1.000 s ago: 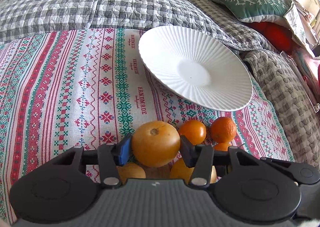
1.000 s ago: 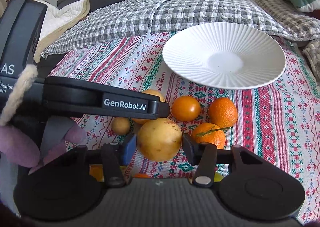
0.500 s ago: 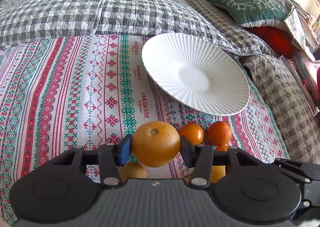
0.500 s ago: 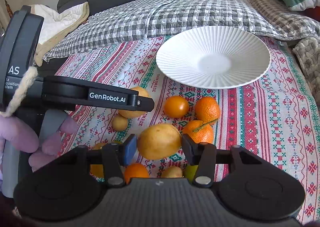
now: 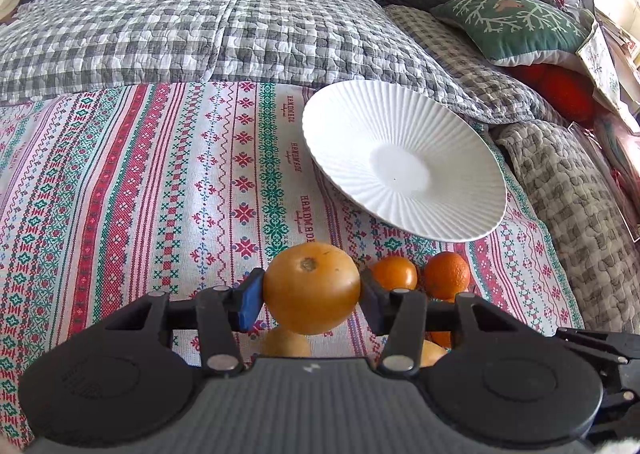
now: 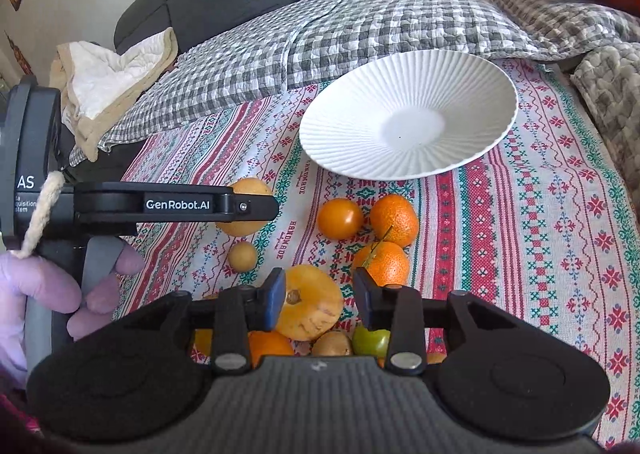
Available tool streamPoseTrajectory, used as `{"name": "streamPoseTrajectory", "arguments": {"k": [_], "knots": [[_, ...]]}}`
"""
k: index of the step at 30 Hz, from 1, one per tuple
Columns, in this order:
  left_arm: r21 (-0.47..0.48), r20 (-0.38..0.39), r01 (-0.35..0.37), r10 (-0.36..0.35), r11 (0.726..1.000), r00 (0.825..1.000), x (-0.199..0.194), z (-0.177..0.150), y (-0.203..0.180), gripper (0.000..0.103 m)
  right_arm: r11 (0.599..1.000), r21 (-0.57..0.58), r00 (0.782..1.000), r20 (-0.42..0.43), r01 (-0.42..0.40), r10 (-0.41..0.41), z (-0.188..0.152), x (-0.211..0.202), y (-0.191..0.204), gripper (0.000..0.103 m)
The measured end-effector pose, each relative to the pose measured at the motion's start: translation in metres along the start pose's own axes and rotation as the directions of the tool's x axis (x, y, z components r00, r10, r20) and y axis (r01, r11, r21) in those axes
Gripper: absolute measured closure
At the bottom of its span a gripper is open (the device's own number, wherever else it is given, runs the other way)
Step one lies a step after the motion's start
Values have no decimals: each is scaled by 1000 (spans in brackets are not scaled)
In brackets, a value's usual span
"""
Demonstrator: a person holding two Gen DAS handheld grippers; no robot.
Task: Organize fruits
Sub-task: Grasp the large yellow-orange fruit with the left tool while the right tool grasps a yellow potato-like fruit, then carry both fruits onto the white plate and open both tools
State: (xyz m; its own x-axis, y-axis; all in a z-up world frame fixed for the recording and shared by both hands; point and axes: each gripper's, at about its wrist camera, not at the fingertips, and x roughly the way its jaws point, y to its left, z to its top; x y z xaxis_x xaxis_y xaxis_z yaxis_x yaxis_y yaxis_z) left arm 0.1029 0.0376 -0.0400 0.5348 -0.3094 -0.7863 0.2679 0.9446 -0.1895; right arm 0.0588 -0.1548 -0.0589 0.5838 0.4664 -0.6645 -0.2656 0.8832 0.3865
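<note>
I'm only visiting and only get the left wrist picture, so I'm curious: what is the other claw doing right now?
Observer: The right claw straddles a yellow fruit. Its jaws have just been closing, but one pad looks clear of the fruit.
Visitor: Is any fruit not orange or yellow?
Observer: Yes, one green fruit shows just under that claw's right-hand finger.
Visitor: Who holds the claw I'm looking along?
Observer: A hand in a purple glove grips the handle of the left claw, the one clamped on your big orange fruit.
</note>
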Motion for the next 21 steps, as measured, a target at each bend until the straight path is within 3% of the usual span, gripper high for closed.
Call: {"name": "streamPoseTrajectory", "arguments": {"k": [5, 12, 21], "knots": [[-1, -2, -6, 6, 1000, 1000, -2, -2, 3, 58, 998, -59, 997, -67, 21, -25, -5, 21, 15, 50], [5, -9, -13, 13, 1000, 1000, -3, -4, 5, 58, 990, -111, 991, -90, 90, -100, -8, 40, 24, 55], [-1, 33, -16, 16, 1000, 999, -17, -3, 5, 58, 994, -71, 996, -30, 84, -87, 0, 20, 21, 56]]}}
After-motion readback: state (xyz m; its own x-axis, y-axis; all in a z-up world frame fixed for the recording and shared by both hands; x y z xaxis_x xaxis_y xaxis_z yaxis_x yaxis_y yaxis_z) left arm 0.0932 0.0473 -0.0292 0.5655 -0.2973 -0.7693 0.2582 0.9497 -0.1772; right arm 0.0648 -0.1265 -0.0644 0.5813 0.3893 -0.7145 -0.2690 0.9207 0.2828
